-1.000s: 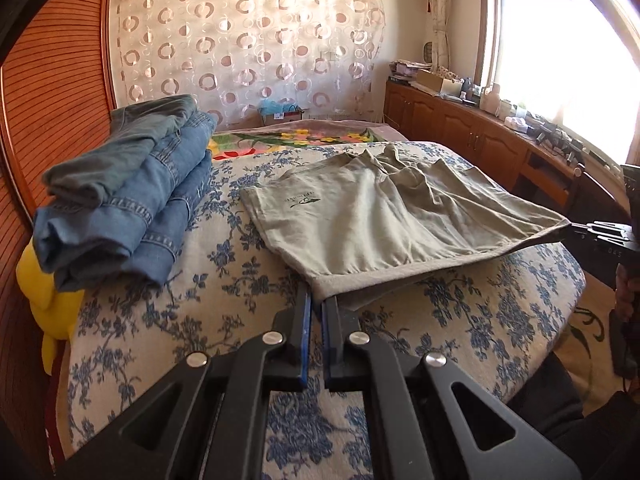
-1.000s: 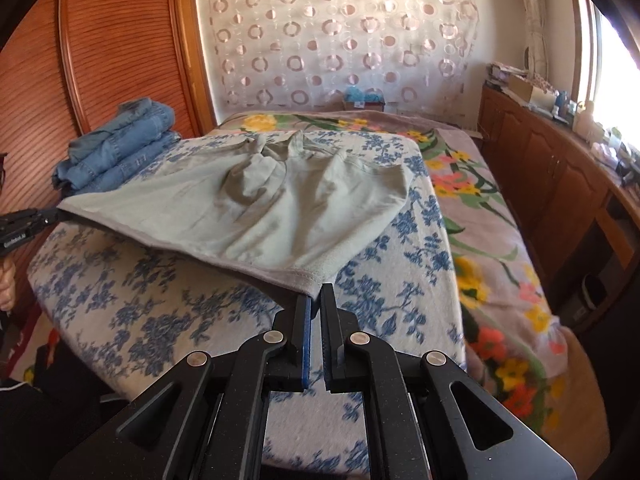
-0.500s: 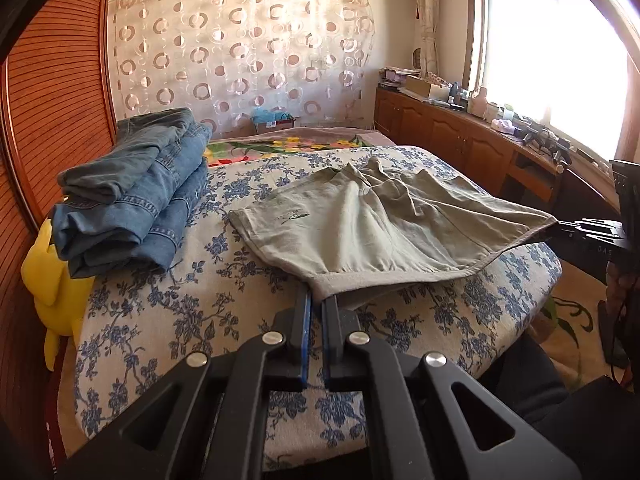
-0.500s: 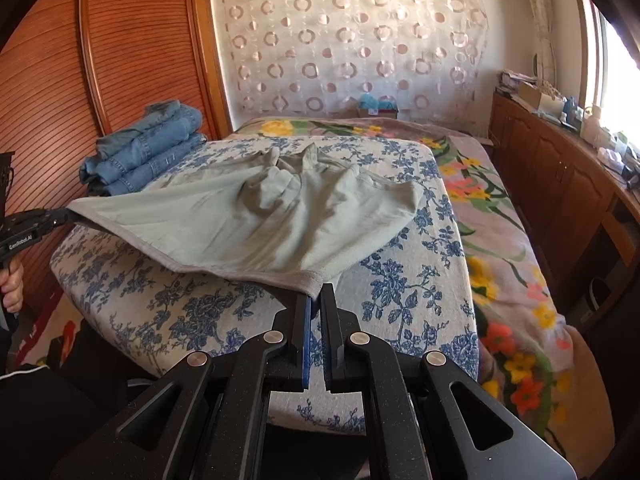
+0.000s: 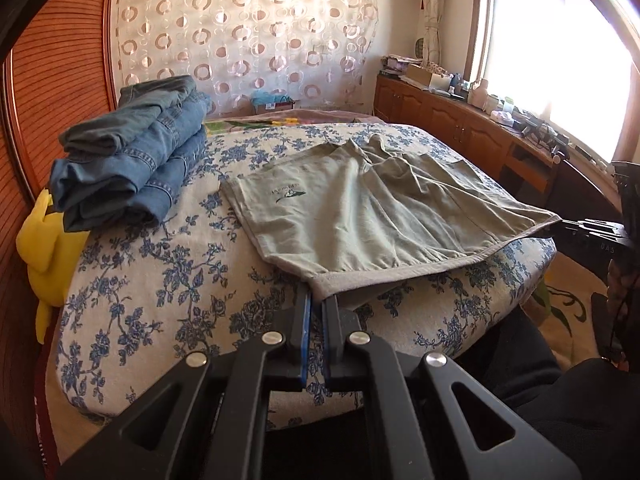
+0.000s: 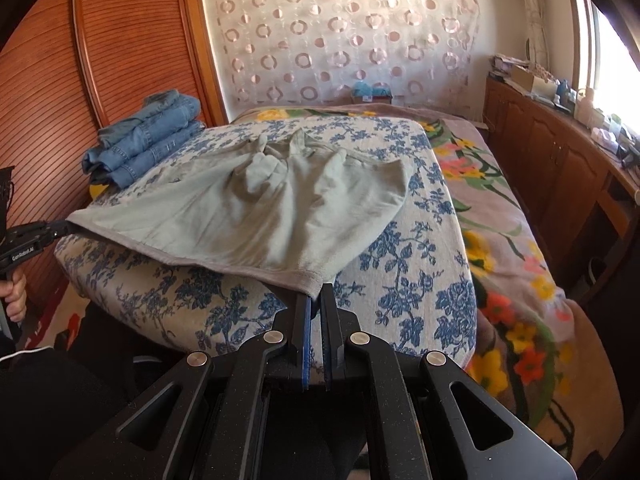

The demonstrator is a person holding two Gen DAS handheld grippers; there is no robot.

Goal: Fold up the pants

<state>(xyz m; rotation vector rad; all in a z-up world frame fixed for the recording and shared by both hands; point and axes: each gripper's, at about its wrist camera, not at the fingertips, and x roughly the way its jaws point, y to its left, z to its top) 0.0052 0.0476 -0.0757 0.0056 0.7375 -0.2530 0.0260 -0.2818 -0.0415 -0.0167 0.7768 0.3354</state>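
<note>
Bed (image 5: 168, 280): grey-green pants (image 5: 360, 208) lie on the floral cover, beside the jeans stack (image 5: 132, 160). Near hem runs side to side, stretched taut between the claws. Left claw (image 5: 316, 304) is clamped on one hem corner, right claw (image 6: 316, 300) on the other; garment extends away from both, equally near.

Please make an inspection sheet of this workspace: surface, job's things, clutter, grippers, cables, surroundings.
Surface: bed with blue-flowered cover.
Job's things: grey-green pants spread flat, near hem lifted at both corners.
Clutter: stack of folded jeans at the left; yellow soft thing beside the bed.
Grippers: left gripper shut on one hem corner; right gripper shut on the other.
Cables: nothing seen on the bed.
Surroundings: circle-patterned curtain, wooden cabinets under a bright window.
</note>
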